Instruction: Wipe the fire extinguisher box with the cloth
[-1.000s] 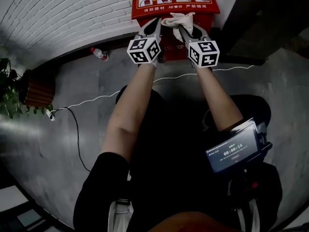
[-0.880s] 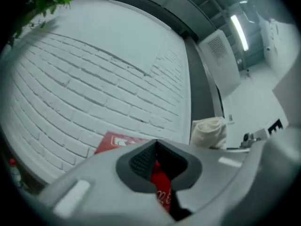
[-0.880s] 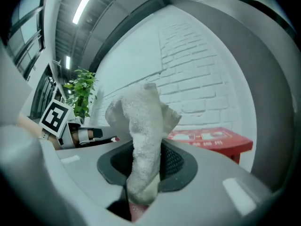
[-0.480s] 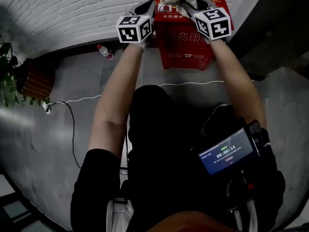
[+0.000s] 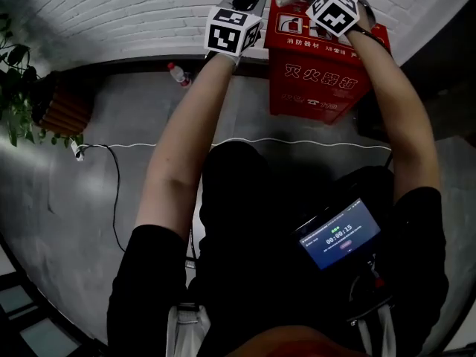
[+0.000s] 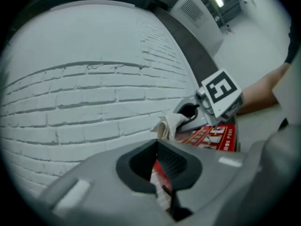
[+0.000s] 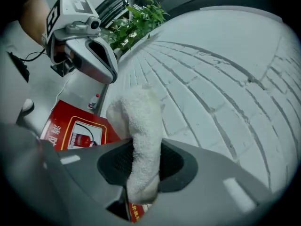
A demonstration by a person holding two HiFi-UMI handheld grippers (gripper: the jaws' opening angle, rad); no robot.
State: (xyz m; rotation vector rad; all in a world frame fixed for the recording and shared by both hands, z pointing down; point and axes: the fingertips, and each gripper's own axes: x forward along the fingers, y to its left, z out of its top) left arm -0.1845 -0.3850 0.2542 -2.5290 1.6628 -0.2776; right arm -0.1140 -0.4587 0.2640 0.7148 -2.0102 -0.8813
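The red fire extinguisher box stood on the grey floor, right up against the white brick wall. Big yellow Chinese signs on its front read "灭火器箱". Its top had a picture of a red extinguisher on white and a row of yellow signs starting "消防器材". The rest of the print was too small to read.

The right gripper was up over the back of the box top, close to the wall. Its fingers were squeezed tight on a white fluffy cloth, and the cloth poked out past them in a soft lump. I could not tell if the cloth touched the box.

The left gripper was near the right one, by the left side of the box top. Its fingers were pressed together with nothing in them.

A small clear plastic bottle with a red cap lay on the floor by the wall, left of the box. A green leafy plant stood far off to the left. A thin white cable ran across the floor. A small dark screen near the person's lap showed "00:00:15"
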